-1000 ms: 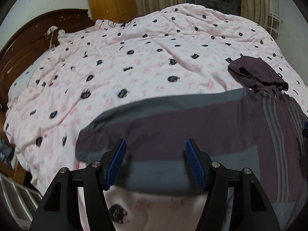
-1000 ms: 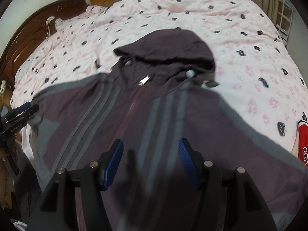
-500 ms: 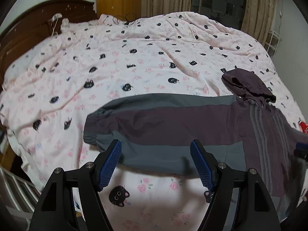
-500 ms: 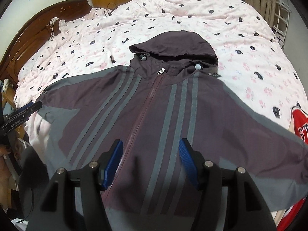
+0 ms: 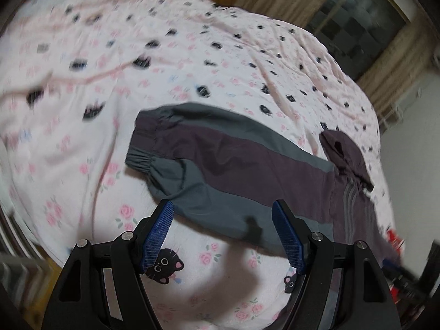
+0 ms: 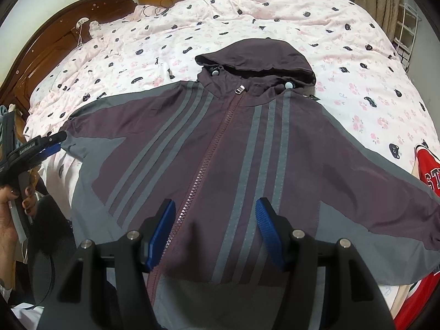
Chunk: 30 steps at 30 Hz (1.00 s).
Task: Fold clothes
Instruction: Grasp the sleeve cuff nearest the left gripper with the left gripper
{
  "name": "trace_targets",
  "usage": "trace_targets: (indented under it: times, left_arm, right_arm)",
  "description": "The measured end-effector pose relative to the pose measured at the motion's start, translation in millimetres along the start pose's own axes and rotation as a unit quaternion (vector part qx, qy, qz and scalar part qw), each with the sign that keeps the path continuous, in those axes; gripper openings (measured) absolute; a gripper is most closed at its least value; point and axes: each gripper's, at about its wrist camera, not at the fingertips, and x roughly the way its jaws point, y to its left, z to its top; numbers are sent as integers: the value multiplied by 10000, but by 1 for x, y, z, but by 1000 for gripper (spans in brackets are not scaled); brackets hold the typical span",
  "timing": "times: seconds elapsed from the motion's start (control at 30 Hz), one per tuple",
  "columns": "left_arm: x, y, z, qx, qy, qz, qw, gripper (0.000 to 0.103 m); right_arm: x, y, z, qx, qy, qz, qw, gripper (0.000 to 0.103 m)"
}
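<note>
A dark purple hooded jacket [image 6: 220, 148] with grey stripes lies spread face up on a bed [image 6: 357, 63], zipped to the collar, its hood [image 6: 258, 52] pointing toward the far side of the pink quilt printed with black cats and roses. Both sleeves are stretched out to the sides.

The right claw [image 6: 216, 231] hovers over the lower front of the jacket, released, its blue-padded fingers [image 6: 162, 231] set wide apart with the zip running just beside the left-hand pad; nothing sits between them.

The left claw [image 5: 224, 236] hangs above the near edge of the bed, likewise released and gripping nothing. Ahead of it lies the jacket's sleeve [image 5: 220, 165], purple with grey panels, its elastic cuff [image 5: 140, 162] resting flat on the quilt; the sleeve's lower edge shows between the two pads. This view is tilted and smeared by motion, especially across the quilt on the left.

From the right wrist view, the left claw [image 6: 52, 141] appears at the left edge just beside the cuff, held by a person's hand [image 6: 11, 214] with dark-painted nails. A red garment [image 6: 429, 170] with white lettering lies at the bed's right edge, near the other sleeve. A dark wooden headboard [image 6: 55, 44] curves along the far left.
</note>
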Motion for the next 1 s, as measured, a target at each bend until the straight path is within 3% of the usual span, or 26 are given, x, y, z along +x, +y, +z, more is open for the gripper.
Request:
trace_targets:
  times: [0.13,0.47,0.7,1.0]
  left_arm:
    - [9,23,-5,-641,93,-289,9975,70]
    - [1,33,-7,-930,36,-409,9948,70]
    - [2,55,-6,-1494,-5,-790,9856,70]
    - [14,61,9,-1791,-191,-994,9786,69]
  right_arm:
    - [-2,2,-1,-66,-18,-10,10000,62]
    - [1,1,-2,-100,49,-12,9999,62]
    - [1,3,-1,-149,62,-12,9999,62]
    - [3,4,-6,-195,136,-24,9997,62]
